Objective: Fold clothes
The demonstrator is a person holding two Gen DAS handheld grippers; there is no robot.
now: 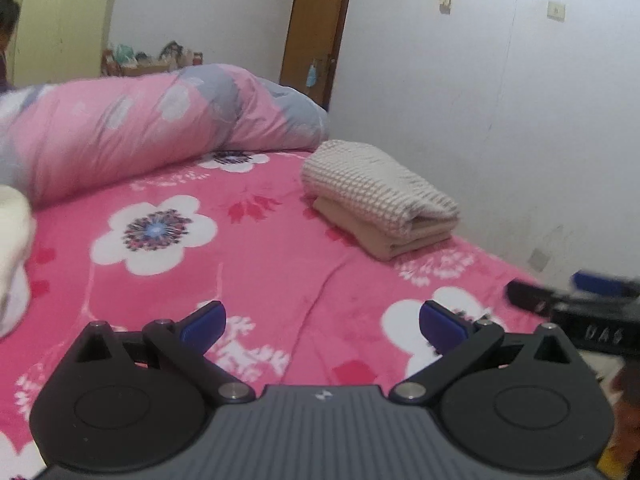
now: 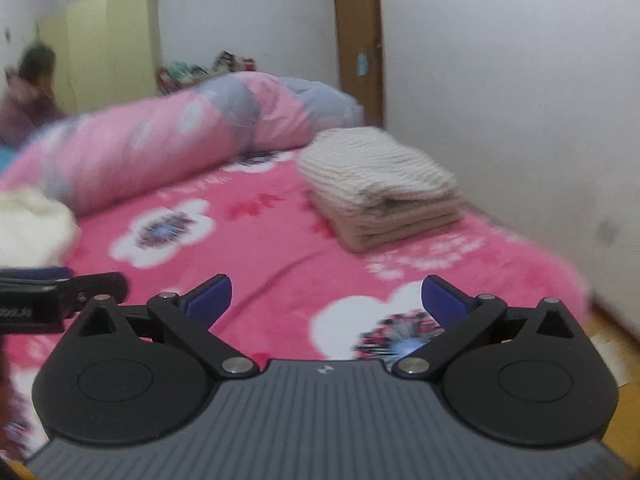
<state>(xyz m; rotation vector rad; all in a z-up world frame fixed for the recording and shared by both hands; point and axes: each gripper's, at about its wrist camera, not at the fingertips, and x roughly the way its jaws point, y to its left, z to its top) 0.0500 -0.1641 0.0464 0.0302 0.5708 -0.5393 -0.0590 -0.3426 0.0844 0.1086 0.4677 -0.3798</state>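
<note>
At far left a cream garment (image 2: 30,222) lies heaped and unfolded on the pink floral sheet (image 1: 280,248), w/ the rolled duvet (image 1: 132,128) just behind. It's judged the next item to be fetched. The left gripper (image 1: 322,322) is held over bare sheet, fingers wide apart, nothing btwn them. The right gripper (image 2: 326,296) is likewise spread and empty. At right, near the wall, the folded stack (image 1: 380,196) sits done: waffle piece on top, tan one under. Two separate edges of the cream piece should be pinched, not the bulk, so it can be lifted and spread flat before folding.
</note>
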